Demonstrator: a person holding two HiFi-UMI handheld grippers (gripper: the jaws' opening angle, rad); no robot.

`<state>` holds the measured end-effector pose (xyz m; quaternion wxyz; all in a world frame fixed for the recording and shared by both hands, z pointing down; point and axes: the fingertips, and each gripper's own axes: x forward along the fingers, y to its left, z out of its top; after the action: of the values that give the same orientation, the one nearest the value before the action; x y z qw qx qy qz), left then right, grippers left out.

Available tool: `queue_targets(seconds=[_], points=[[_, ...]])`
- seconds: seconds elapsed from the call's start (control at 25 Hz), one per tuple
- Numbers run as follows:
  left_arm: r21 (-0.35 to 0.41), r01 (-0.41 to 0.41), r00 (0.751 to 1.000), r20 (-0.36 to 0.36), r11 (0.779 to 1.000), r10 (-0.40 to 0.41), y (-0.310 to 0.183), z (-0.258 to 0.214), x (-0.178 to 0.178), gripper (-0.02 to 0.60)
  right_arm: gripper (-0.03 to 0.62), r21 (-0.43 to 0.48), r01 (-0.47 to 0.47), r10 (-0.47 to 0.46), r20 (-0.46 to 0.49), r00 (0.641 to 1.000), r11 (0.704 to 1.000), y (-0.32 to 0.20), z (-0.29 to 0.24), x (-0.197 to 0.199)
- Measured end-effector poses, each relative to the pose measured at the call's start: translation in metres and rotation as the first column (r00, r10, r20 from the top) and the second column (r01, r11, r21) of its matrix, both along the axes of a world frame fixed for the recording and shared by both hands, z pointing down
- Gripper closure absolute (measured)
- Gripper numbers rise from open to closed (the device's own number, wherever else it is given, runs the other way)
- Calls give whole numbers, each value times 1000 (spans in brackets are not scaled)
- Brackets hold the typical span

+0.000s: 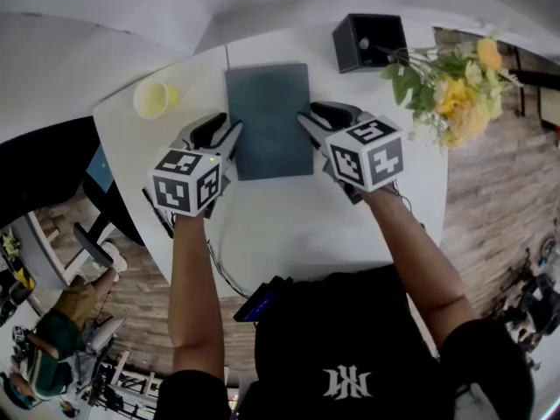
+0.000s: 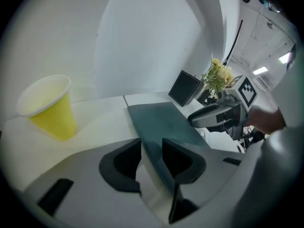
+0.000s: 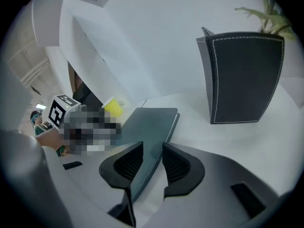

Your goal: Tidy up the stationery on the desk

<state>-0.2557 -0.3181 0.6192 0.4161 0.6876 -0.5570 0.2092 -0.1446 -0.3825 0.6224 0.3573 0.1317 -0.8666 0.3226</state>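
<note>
Yellow paper cup [image 1: 156,100] stood at the upper left of the white desk [image 1: 289,226], well apart from the rest. Right of it, the left gripper [image 1: 229,134] straddled the left edge of the dark teal rectangular notebook [image 1: 269,116], jaws spread, pads not pressing. The notebook lay flat at centre frame, with bare desk below it. The right gripper [image 1: 308,122] had its jaws parted around the notebook's right edge. At upper right stood a black stitched box-shaped holder [image 1: 367,42], clear of the notebook, with yellow flowers [image 1: 455,90] beside it.
</note>
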Motion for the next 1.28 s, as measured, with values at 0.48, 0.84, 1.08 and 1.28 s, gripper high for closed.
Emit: queue_targets(seconds=[0.48,0.84,1.08,1.28], points=[[-47,-13,1000,24,999,14,0,4,4,453,456,40,5,-2,-65,998,999,1,7,1],[-45,-1,999,33,999,3,2,0,4,466,462,62,6,-2,-76,997,998,4,4,0],[-69,-19,999,26,997,20,12,-2,11,468,465,66,44,-38,-92,995,997,11,3,5],[-76,-21,1000,21,997,23,28,0,24,468,465,79,90,-81,-116,990,993,24,4,16]])
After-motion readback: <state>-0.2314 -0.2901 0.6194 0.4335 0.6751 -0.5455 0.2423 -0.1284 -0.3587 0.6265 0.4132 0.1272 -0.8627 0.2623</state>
